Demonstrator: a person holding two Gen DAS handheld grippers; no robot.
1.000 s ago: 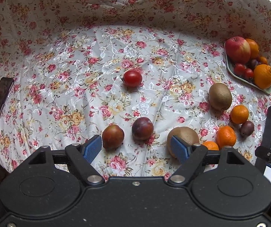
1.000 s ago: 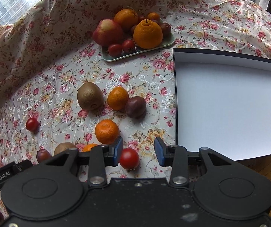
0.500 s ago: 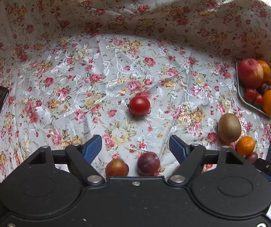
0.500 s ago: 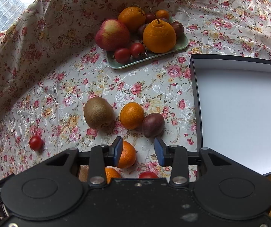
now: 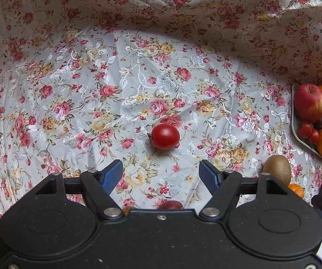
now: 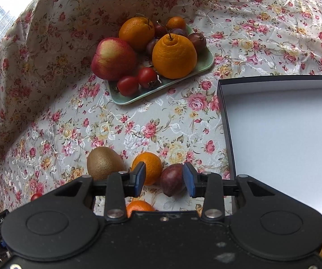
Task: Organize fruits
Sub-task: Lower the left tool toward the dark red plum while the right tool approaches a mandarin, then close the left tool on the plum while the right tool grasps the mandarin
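The left gripper (image 5: pixel 161 174), jaws closing with nothing between them, hangs over the flowered desk (image 5: pixel 116 85) just short of a lone tomato (image 5: pixel 165 137), while the right gripper (image 6: pixel 164 179) sits narrowed around a dark plum (image 6: pixel 173 182), contact unclear, beside an orange (image 6: pixel 149 167).

Fruit count, right view. Tray (image 6: pixel 138 98), one, at 12 o'clock, bearing: apple (image 6: pixel 113 59), one; large oranges (image 6: pixel 174 56), two; small oranges (image 6: pixel 176 22), one; tomatoes (image 6: pixel 127 85), two; plums (image 6: pixel 198 41), at least three, partly hidden. On the cloth (image 6: pixel 161 123) toward 6 o'clock: kiwi (image 6: pixel 103 163), one; small oranges, two; dark purple fruit (image 6: pixel 172 182), one. At 8 o'clock: tomatoes, one. Box (image 6: pixel 284 134), one, at 3 o'clock. Left view, 6 o'clock: reddish fruit (image 5: pixel 171 204), one, mostly hidden.
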